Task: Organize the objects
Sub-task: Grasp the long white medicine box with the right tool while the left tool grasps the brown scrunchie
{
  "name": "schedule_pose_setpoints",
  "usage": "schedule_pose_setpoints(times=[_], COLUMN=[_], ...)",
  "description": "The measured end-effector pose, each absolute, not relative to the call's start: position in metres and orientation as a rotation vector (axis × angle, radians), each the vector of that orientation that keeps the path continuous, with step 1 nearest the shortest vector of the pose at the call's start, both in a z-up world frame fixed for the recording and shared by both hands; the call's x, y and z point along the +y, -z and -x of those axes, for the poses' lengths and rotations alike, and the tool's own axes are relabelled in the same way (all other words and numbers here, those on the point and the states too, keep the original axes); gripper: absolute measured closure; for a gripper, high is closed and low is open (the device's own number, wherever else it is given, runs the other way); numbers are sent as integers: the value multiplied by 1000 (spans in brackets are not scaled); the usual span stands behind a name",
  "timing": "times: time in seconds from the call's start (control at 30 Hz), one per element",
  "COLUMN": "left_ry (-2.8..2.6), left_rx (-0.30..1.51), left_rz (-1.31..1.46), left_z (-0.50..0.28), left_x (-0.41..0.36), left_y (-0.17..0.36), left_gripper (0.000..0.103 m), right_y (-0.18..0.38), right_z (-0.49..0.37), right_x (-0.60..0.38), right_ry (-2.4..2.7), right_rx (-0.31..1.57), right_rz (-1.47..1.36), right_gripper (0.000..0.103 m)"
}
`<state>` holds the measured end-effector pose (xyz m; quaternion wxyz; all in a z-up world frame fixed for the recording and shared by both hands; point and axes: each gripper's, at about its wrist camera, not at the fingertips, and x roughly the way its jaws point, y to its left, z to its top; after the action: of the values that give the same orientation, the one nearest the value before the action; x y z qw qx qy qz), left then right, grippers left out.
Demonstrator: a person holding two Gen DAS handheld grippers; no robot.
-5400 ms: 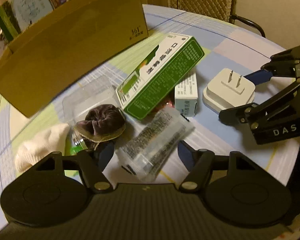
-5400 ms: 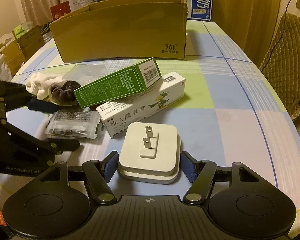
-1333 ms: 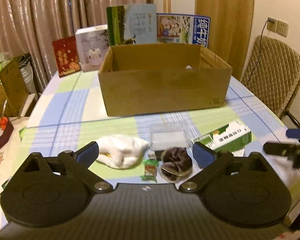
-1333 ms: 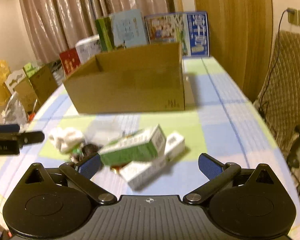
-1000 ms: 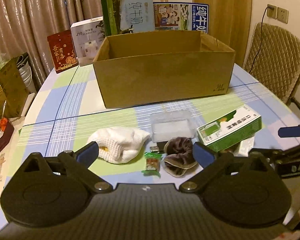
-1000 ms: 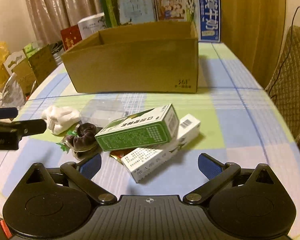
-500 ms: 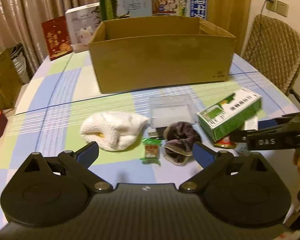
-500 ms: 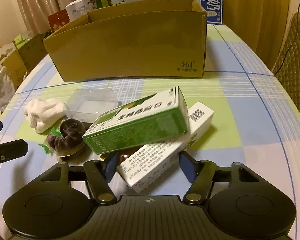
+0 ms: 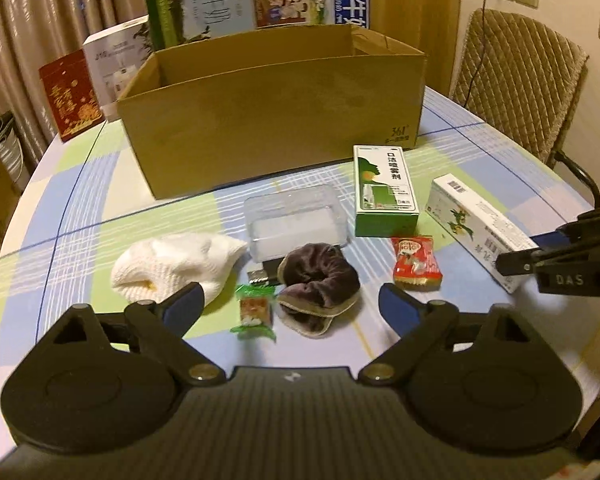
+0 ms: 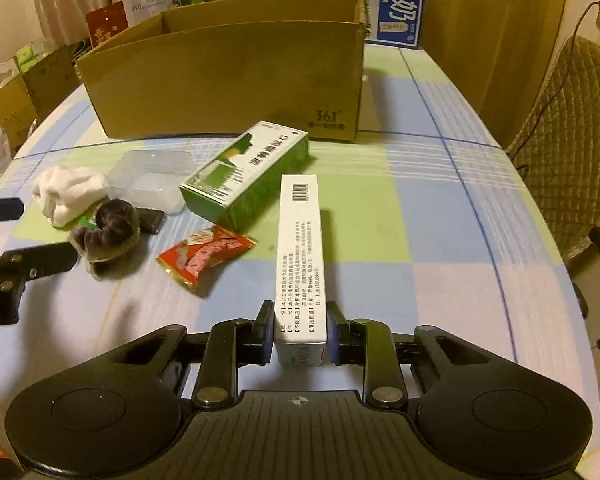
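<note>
My right gripper (image 10: pixel 300 334) is shut on the near end of a long white ointment box (image 10: pixel 300 248), which also shows in the left wrist view (image 9: pixel 476 224). The green and white spray box (image 10: pixel 248 172) lies on the table in front of the open cardboard box (image 10: pixel 228 72). My left gripper (image 9: pixel 290 306) is open and empty, just above a dark velvet scrunchie (image 9: pixel 318 276) and a small green-wrapped candy (image 9: pixel 254 310). A red snack packet (image 9: pixel 416 260), a clear plastic case (image 9: pixel 296 220) and a white cloth (image 9: pixel 176 264) lie nearby.
Cartons and gift boxes (image 9: pixel 204 12) stand behind the cardboard box. A quilted chair (image 9: pixel 516 88) stands at the table's right side. The checked tablecloth (image 10: pixel 420 216) has bare room at the right. More cardboard boxes (image 10: pixel 16 92) stand off the table's left edge.
My right gripper has closed on the white ointment box and pulled it out from under the green box. The green box now lies apart, and the red packet is uncovered. My left gripper stayed open.
</note>
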<state>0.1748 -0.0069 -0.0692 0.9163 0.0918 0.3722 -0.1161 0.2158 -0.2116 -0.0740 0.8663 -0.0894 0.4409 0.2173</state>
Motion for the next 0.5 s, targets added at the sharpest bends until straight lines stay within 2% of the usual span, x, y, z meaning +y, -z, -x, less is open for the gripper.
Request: schedule_pose_setpoints(times=[0.03,0.1,0.17,0.23,0.3,0.5], left_ry=[243,249,254,258,266,268], left_rx=[763,756,759,767,788,810], left_rz=[-200,-225,-257,-267,-268,-307], left_z=[-177,-181,-186,-192,-199,-211], left_x=[-10,-16,-22,-25,-28,-36], left_y=[71,75,81,87,93,106], left_gripper=[15,24,31,37,47,60], right_y=[75,75,75,75,75,79], right_z=[-217,-220,-222,-223,-225,-230], right_x=[-214,-217,-220,-220,-220,-218], right_ry=[-447,-448,-446,-443,-444,-451], right_rx=[920,919,913,905,902,914], right_rz=[171,142,135,130,125,109], right_gripper=[80,77,67,50,48,46])
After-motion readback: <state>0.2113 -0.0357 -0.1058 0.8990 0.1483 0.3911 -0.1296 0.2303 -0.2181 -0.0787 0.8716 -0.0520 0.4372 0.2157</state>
